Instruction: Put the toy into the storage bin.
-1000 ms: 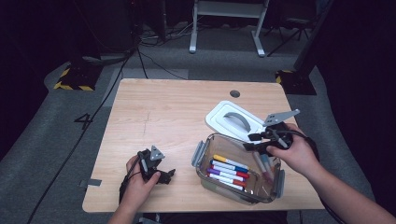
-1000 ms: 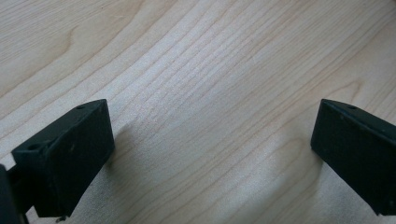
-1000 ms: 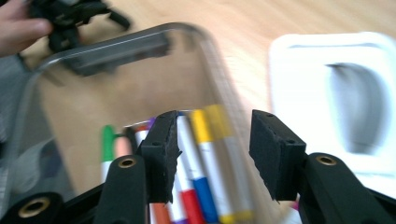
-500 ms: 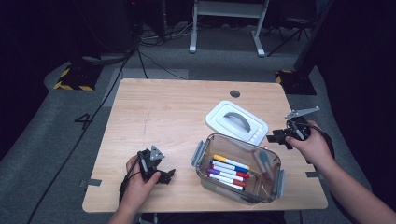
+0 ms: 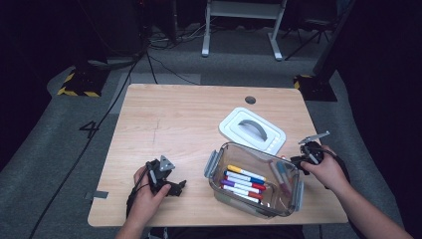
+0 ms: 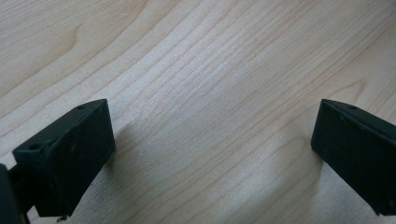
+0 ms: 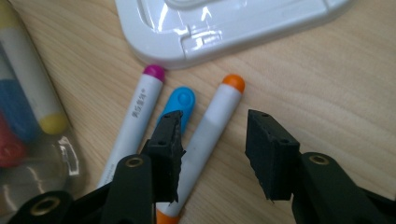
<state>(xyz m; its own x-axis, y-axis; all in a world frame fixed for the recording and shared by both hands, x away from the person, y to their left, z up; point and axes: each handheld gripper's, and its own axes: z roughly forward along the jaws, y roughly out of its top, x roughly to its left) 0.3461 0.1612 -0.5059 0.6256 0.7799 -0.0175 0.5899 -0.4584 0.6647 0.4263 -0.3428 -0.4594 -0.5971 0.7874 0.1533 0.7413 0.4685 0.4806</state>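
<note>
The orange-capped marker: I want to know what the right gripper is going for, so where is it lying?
In the right gripper view the orange-capped marker lies on the table just below the white lid, beside a blue marker, between the right gripper's open jaws.

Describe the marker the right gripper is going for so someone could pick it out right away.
Start at the white lid on the wooden table. Three markers lie just off its edge, beside the clear container. It is the orange-capped marker, lying between the right gripper fingers; its neighbours have magenta and blue caps.
</note>
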